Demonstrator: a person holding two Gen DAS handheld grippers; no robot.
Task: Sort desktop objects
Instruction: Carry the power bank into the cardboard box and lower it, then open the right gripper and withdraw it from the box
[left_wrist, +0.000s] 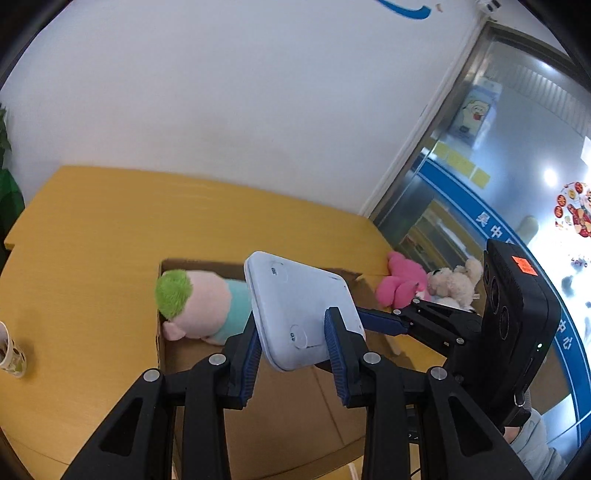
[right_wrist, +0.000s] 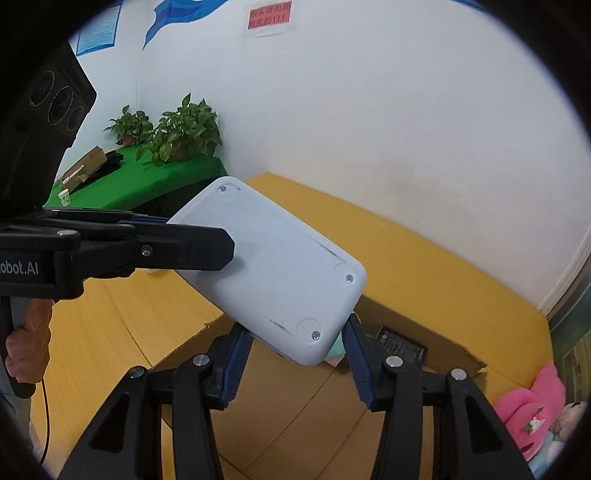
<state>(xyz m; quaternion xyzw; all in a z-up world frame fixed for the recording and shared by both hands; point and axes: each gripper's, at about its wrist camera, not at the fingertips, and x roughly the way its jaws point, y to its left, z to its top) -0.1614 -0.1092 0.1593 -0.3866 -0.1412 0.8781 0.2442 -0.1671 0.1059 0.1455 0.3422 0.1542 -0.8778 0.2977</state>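
Leftmost on the yellow counter stands a paper cup, not yet sorted. Next right, the open cardboard box already holds a green-haired doll; the right wrist view also shows a dark flat item at its far wall, type unclear. A pale flat device hangs tilted above the box, screws and round feet facing the cameras. Right of the box, a pink plush and a cream bear lie on the counter, touching each other, outside the box.

Judgement: sorting is partway done. Doll is in, device is mid-transfer, cup and the two plush remain.

Left gripper: jaws clamped on the device's near edge, blue pads tight on both faces, tool aimed forward over the box. Right gripper comes in from the right, angled across the left one. Its jaws are spread wide, straddling the device's lower corner, with a visible gap on the right side; left pad contact cannot be told. Looks like a handover or a steadying touch, with only the left gripper carrying the load. Person's hand grips the left tool's handle.
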